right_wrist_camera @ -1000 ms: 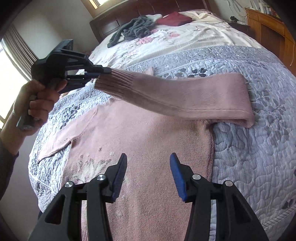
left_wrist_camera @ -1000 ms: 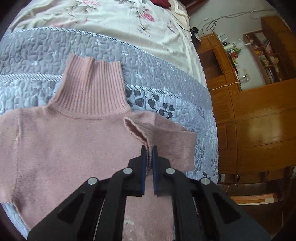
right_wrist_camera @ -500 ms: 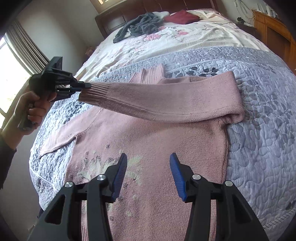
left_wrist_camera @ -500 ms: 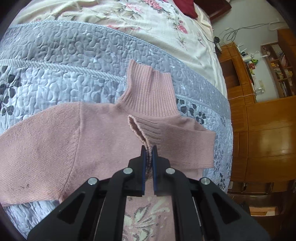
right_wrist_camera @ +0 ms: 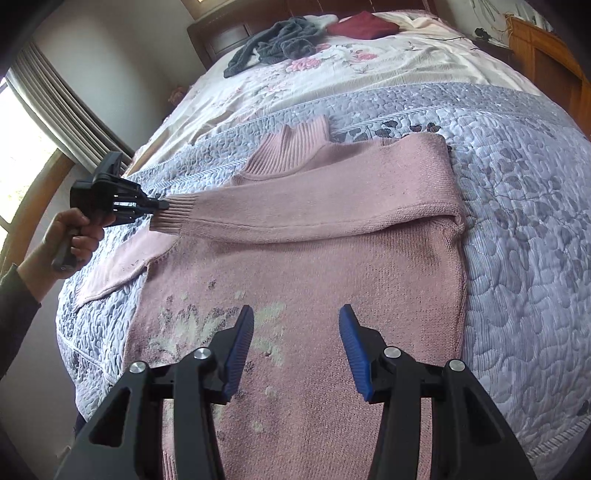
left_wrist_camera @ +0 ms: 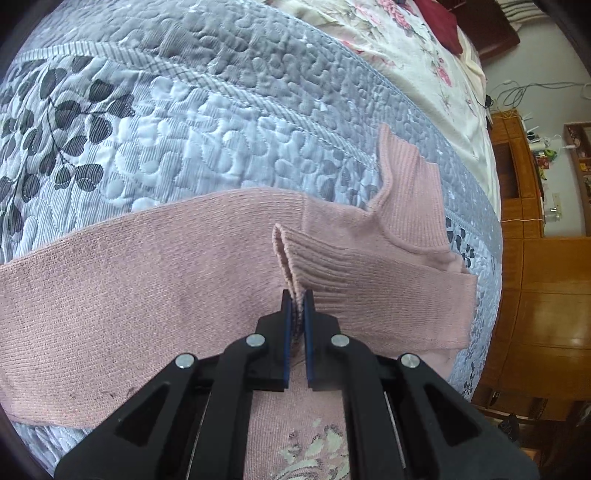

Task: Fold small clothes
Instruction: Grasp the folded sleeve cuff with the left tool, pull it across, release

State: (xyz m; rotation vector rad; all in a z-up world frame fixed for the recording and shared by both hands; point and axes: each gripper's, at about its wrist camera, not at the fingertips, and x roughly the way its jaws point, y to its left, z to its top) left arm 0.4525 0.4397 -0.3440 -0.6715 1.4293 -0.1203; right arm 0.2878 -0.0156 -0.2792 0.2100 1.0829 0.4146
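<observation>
A pink sweater lies flat on the grey quilt of a bed, its ribbed collar pointing toward the headboard. The left claw is clamped on the ribbed cuff of one sleeve, which stretches across the chest from the shoulder fold at the sweater's right edge to the claw, held in a hand at the bed's left side. The cuff end seems lifted slightly off the body, though the fisheye makes that hard to judge. The other sleeve lies spread on the quilt below the left claw. The right claw hovers over the lower front with its blue pads wide apart, holding nothing. A pale floral pattern shows on the front. Grey clothes and a dark red item lie near the headboard.
</observation>
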